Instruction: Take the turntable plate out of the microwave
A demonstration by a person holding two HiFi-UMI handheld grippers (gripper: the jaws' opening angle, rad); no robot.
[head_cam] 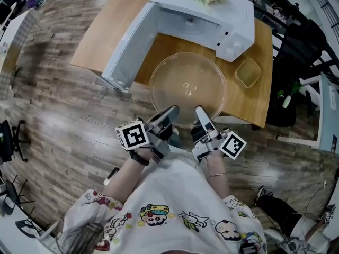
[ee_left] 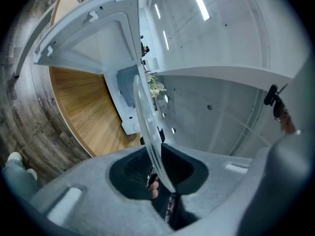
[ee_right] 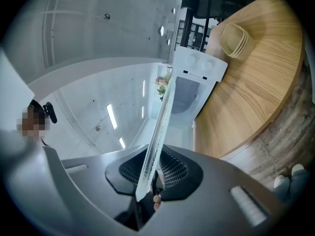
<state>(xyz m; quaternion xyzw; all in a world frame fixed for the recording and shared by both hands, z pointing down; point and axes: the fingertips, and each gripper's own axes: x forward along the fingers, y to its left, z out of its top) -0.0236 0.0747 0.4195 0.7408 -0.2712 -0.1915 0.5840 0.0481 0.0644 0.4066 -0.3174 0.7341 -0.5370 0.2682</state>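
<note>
Outside the microwave (head_cam: pixel 201 15), over the surface (head_cam: pixel 254 91) | I'm clamping the turntable plate (head_cam: pixel 188 86) with left gripper (head_cam: pixel 169 114) and right gripper (head_cam: pixel 202 114), both on its near rim | plate extending flat ahead.

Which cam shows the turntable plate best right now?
Head view: the whole round glass turntable plate shows, outside the microwave, its near rim clamped by the left gripper and right gripper. Both gripper views show it only edge-on, a thin sliver between their jaws.
</note>
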